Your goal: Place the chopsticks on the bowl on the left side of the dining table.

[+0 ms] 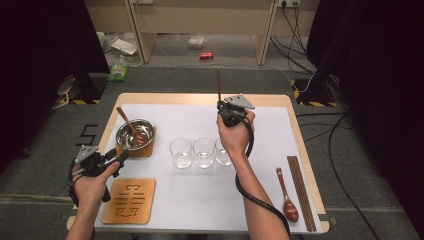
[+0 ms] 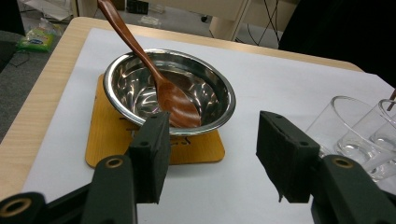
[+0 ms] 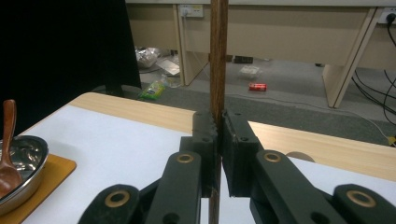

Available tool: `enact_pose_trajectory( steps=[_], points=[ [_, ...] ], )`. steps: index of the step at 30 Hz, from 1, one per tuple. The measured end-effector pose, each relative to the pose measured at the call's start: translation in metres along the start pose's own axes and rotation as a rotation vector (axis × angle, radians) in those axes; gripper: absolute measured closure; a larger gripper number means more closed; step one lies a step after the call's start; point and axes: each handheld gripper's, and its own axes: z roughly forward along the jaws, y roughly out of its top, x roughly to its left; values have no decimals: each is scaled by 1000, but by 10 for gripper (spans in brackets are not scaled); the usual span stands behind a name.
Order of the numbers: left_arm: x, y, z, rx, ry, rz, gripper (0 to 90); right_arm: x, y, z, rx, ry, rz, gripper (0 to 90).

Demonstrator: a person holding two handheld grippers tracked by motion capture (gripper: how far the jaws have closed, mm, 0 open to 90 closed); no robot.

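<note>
Wooden chopstick [image 3: 218, 56] stands upright, pinched in my right tongs [image 3: 219, 140]; I should keep it vertical over the glasses [image 1: 204, 152]. Left tongs [image 2: 210, 154] gape empty.

The wooden surface [image 1: 295, 125] carries a white sheet [image 1: 200, 200]. On it, ahead of the left tool [image 1: 120, 159], one coaster [image 1: 145, 150]; beside that tool, another [image 1: 130, 201] — right of the right tool [image 1: 220, 107], a spoon [image 1: 287, 197] and chopsticks [image 1: 301, 192]; below it, three glasses [image 1: 203, 152].
</note>
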Motion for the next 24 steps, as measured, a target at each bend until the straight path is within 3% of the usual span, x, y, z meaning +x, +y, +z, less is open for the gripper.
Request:
enact_pose_trajectory(
  steps=[13,24],
  points=[
    [-10,-3,6,-31,-11,32,447,10,-3,2,-8,32,-4,846],
    [-29,12,27,-66,-85,84,462,10,-4,1,-20,60,19,845]
  ],
)
